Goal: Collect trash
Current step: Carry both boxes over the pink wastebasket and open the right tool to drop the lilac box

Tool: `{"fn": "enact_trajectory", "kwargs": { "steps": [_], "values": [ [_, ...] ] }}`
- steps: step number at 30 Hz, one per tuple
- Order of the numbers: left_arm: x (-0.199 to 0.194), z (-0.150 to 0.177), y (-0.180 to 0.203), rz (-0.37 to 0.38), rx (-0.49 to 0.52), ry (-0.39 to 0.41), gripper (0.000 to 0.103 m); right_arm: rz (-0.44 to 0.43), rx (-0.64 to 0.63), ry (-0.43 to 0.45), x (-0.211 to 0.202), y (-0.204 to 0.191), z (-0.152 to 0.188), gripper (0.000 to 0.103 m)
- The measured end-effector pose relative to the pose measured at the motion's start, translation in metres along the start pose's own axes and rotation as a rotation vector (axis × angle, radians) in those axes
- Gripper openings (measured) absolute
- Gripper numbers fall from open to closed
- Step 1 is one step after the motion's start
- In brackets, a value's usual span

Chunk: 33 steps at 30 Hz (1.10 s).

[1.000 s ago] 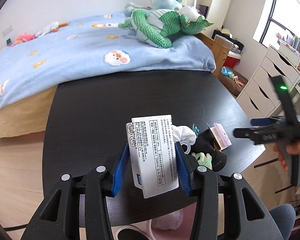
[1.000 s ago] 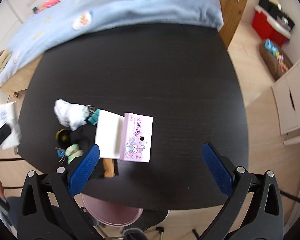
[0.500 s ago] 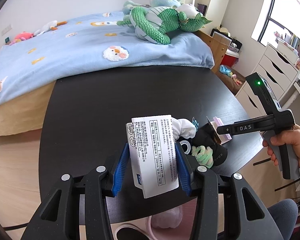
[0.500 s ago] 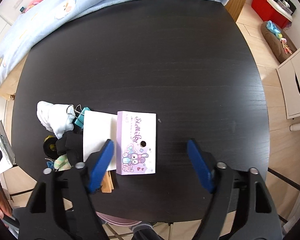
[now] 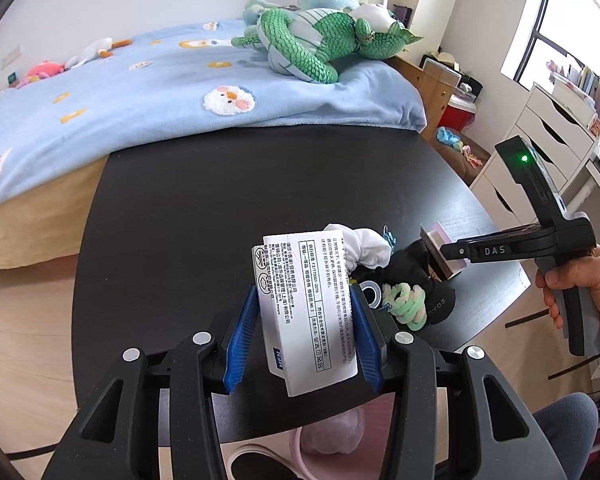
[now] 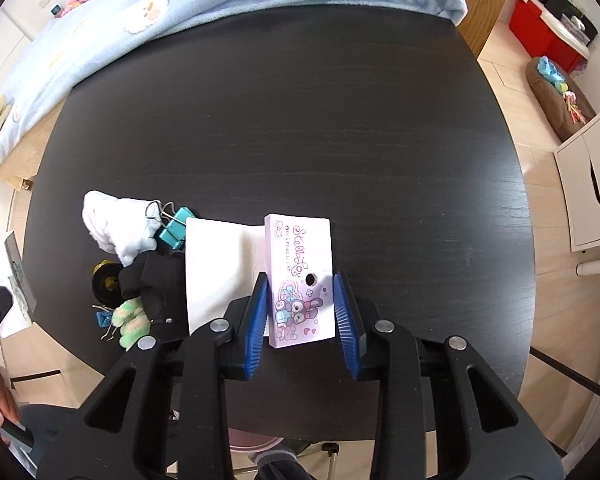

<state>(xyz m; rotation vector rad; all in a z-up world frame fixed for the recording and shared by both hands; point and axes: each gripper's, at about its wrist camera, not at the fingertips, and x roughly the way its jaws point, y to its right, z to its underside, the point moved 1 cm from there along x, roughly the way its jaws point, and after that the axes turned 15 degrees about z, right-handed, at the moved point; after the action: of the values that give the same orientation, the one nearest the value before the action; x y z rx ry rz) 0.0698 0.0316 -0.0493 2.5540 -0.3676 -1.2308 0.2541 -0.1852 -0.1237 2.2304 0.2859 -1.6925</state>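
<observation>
Both your grippers are on packaging.
Your left gripper pinches the white printed packet; your right gripper, jaws just closing, straddles the purple box, contact unclear.

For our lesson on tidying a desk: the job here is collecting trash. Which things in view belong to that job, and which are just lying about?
Part of the job:
- printed white packet, held in the left gripper
- purple pencil-cap box, between the closing fingers of the right gripper

Lying about:
- teal binder clip
- white sock
- green plush dragon on the bed
</observation>
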Motion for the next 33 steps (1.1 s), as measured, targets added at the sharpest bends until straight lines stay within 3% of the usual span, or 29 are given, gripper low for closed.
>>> {"fn": "enact_trajectory", "kwargs": {
  "steps": [11,23,33],
  "values": [
    [-0.015,0.003,0.021,0.001,0.055,0.013,0.045,0.007,-0.038,0.155,-0.061,0.008,0.022,0.032],
    [-0.04,0.02,0.044,0.015,0.114,0.024,0.045,-0.057,-0.098,0.34,-0.133,-0.004,0.076,0.032],
    [-0.06,0.04,0.06,0.022,0.134,0.043,0.045,-0.094,-0.121,0.391,-0.159,-0.011,0.132,0.032]
  ]
}}
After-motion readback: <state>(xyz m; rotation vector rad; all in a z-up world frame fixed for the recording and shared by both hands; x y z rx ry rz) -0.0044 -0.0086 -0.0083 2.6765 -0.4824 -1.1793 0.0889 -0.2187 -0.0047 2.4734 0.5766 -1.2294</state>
